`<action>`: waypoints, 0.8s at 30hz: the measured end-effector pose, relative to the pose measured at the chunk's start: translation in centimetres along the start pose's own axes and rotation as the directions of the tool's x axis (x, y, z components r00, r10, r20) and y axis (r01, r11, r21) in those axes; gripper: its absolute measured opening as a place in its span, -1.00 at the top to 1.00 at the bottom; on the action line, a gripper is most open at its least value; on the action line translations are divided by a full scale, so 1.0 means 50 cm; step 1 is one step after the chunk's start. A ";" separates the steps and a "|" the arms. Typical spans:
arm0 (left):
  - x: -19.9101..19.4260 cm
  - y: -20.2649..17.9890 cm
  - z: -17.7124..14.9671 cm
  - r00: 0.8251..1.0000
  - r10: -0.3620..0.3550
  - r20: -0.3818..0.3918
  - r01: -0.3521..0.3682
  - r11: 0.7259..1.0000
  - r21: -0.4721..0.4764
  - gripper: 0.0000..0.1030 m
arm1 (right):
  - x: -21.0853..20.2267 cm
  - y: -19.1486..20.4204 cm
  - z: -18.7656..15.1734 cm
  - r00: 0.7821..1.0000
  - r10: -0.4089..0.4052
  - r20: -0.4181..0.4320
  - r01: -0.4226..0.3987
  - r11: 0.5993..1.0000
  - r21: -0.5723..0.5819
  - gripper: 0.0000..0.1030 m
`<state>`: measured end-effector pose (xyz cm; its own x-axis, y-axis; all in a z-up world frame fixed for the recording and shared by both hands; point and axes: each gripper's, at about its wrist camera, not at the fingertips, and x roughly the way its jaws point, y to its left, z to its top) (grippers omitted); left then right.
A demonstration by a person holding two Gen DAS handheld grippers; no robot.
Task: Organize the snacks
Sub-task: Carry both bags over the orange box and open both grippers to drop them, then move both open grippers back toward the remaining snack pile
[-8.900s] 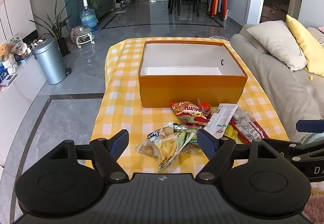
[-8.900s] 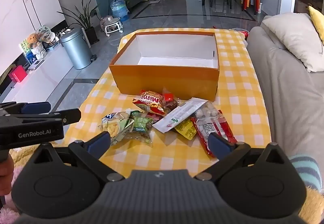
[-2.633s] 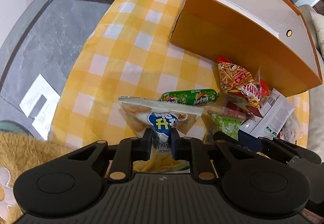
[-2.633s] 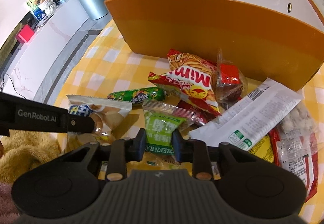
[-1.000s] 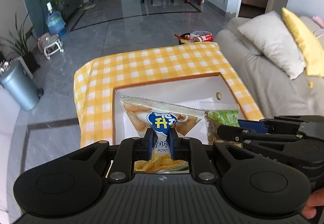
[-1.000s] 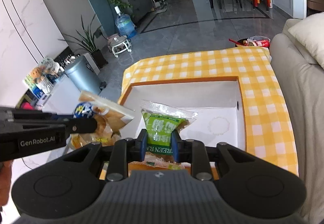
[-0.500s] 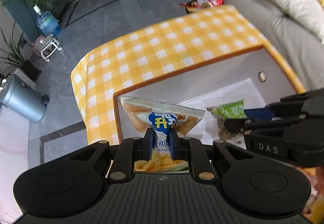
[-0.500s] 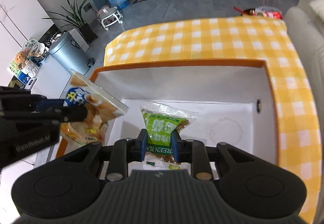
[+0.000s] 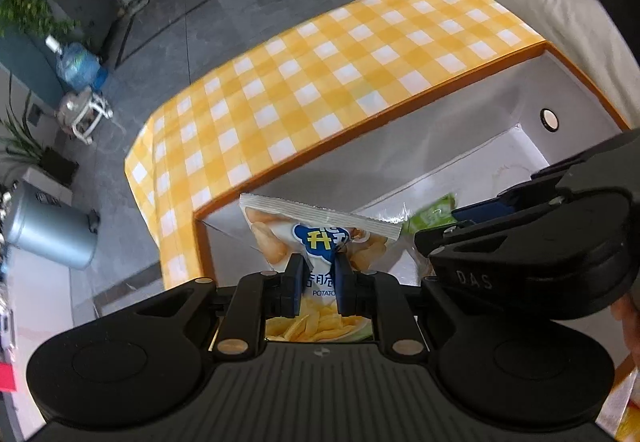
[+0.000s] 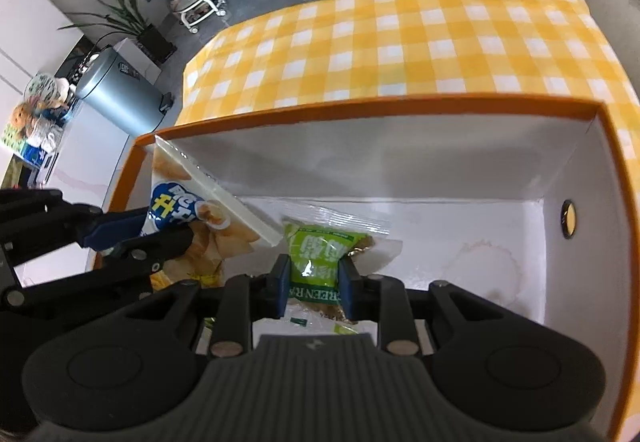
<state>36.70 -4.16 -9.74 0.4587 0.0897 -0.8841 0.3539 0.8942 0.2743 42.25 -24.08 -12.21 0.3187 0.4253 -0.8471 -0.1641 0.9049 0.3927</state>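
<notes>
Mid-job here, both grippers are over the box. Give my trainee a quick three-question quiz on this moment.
1. True or false: the left gripper is shut on the potato chip bag.
2. What does the right gripper hold? A) red sausage B) green snack packet C) nothing
3. Fill in: both snacks hang over the inside of the orange ___.

Key: 1 true; 2 B; 3 box.

The left gripper [image 9: 319,269] pinches a potato chip bag [image 9: 320,230] over the orange box [image 9: 400,146]. Beside it, the right gripper [image 9: 476,212] holds a green packet [image 9: 434,212].
</notes>
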 end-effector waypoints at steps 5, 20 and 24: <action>0.011 0.003 -0.008 1.000 -0.019 -0.006 0.019 1.000 -0.012 0.66 | 0.004 -0.009 0.005 1.000 0.030 -0.009 -0.029 0.999 0.031 0.49; -0.086 0.034 -0.036 0.997 0.009 0.075 -0.006 0.999 -0.043 -0.07 | -0.084 0.017 -0.006 0.997 -0.034 0.064 0.037 0.999 -0.036 -0.20; -0.128 0.044 -0.046 0.994 0.012 0.107 -0.003 0.997 -0.079 -0.09 | -0.127 0.027 -0.025 0.994 -0.032 0.100 0.037 0.998 -0.047 -0.27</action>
<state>32.68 -1.78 -4.34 0.5471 0.0530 -0.8354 0.2866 0.9258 0.2464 38.85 -25.60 -6.74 0.4159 0.3952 -0.8191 -0.1961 0.9184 0.3436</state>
